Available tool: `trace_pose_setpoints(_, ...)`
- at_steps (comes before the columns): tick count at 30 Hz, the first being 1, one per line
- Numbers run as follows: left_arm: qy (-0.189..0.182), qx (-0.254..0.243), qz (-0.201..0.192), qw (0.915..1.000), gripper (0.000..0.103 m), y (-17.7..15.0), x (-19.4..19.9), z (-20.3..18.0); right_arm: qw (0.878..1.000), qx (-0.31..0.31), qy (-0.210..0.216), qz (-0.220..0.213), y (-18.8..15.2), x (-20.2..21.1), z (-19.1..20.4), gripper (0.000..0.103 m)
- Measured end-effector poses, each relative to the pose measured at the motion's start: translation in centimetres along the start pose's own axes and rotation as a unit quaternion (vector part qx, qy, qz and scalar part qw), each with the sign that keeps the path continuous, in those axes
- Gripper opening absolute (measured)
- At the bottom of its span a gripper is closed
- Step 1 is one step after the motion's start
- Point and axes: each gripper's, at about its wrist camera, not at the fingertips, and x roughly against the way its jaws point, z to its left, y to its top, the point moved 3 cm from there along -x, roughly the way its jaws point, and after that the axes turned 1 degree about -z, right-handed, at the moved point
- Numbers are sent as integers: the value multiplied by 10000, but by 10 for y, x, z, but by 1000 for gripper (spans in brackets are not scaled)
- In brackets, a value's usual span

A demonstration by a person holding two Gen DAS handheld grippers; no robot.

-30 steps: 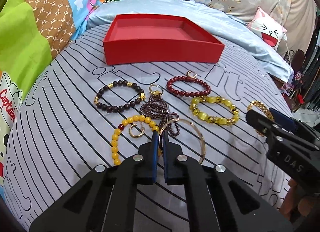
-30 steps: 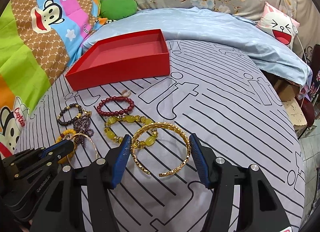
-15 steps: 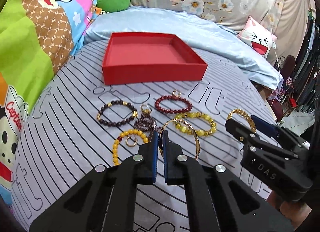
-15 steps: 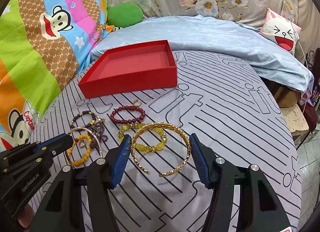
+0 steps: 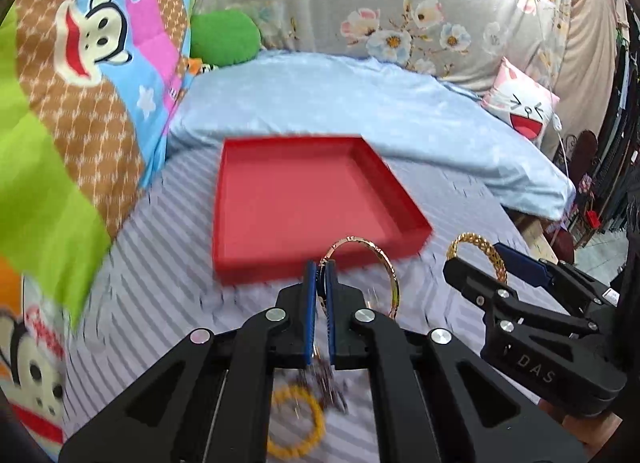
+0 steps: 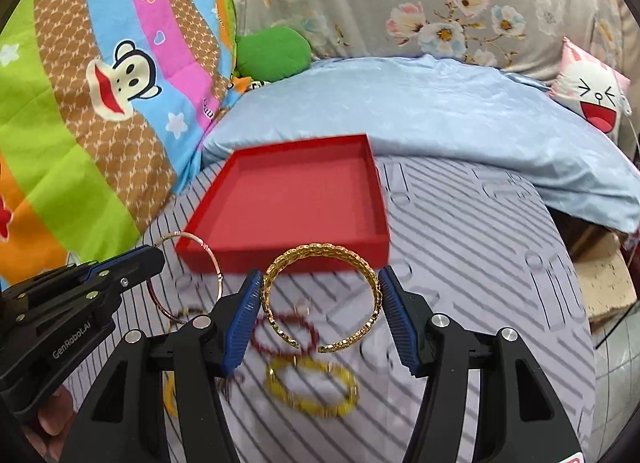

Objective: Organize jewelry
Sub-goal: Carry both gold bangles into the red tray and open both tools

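Above bed (image 6: 460, 263) — tongs (image 6: 320, 295) grip cuff (image 6: 322, 253).

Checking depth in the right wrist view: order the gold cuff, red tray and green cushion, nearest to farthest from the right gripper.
1. gold cuff, held in the right gripper.
2. red tray, just beyond, centre.
3. green cushion, far back, left of centre.
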Motion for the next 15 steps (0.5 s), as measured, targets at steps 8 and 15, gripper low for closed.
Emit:
trace_pose_setpoints(8, 219, -28, -151, 9996, 5, 77, -68, 28, 9997, 164, 79, 139, 73, -79, 7, 57)
trace_pose_setpoints(15, 335, 4, 94, 9994, 4, 110, -141, 50, 9986, 187, 18, 491, 110, -161, 5, 57)
